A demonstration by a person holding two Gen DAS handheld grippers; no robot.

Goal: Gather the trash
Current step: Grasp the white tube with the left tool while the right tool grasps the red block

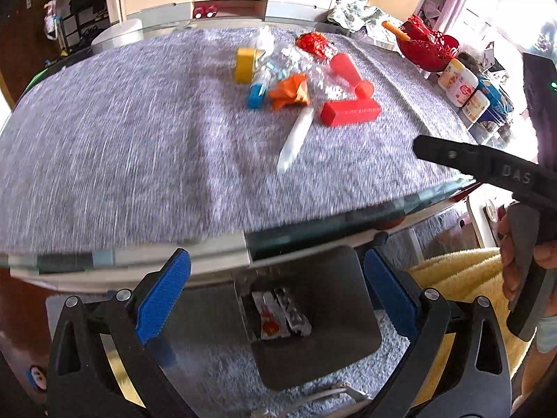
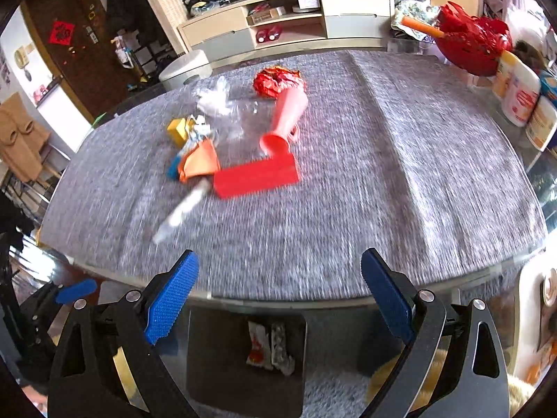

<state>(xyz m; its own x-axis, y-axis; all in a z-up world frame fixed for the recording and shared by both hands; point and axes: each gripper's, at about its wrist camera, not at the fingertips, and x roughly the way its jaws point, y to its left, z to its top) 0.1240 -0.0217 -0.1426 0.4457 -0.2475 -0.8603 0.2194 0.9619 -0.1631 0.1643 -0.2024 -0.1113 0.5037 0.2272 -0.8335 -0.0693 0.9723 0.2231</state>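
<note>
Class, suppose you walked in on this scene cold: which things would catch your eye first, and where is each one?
First, the bright litter heaped mid-table on the grey cloth: a red box, an orange crumpled wrapper, a yellow block and a red foil ball at the far side. Next, the dark bin on the floor below the near table edge, wrappers already inside. Both the left gripper and the right gripper hang open, empty.

Cream sideboard (image 2: 289,24) behind grey-clothed glass table (image 2: 348,209); brown door (image 2: 69,45) left.
</note>
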